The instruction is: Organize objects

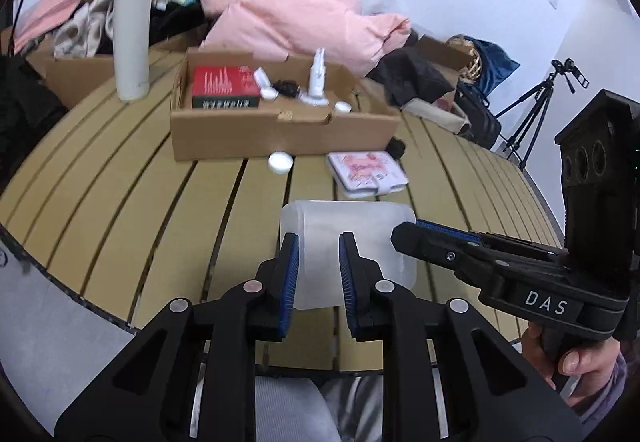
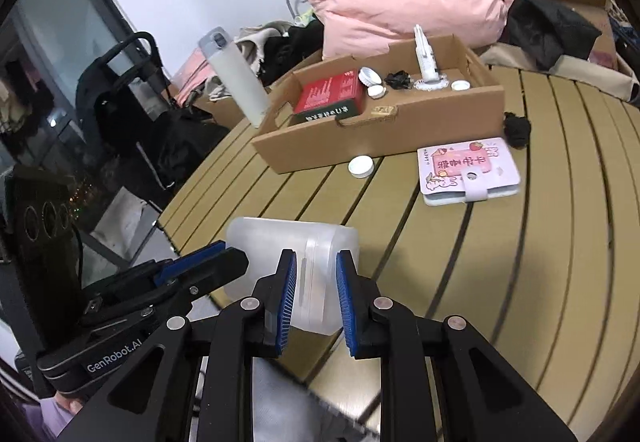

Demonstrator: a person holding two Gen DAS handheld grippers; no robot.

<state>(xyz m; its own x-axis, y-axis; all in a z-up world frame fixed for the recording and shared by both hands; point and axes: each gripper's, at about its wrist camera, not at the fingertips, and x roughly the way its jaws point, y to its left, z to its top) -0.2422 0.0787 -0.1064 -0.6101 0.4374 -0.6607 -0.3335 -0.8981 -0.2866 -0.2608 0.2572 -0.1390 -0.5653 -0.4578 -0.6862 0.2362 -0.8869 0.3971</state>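
A translucent plastic box [image 1: 347, 238] [image 2: 296, 242] is held above the slatted table between both grippers. My left gripper [image 1: 318, 242] is shut on its near side. My right gripper [image 2: 316, 262] is shut on its other side; it also shows in the left wrist view [image 1: 404, 232]. The left gripper shows in the right wrist view [image 2: 230, 256]. A cardboard tray [image 1: 280, 130] [image 2: 400, 130] holds a red box [image 1: 224, 86] [image 2: 332, 94], a white spray bottle [image 1: 317, 76] [image 2: 425, 54] and small white lids.
A white lid [image 1: 280, 162] [image 2: 360, 166] and a pink card wallet [image 1: 366, 174] [image 2: 468, 170] lie in front of the tray. A black hair tie [image 2: 517, 128] lies beside it. A tall white bottle [image 1: 131, 38] [image 2: 236, 78] stands left. Pink bedding [image 1: 296, 6] lies behind.
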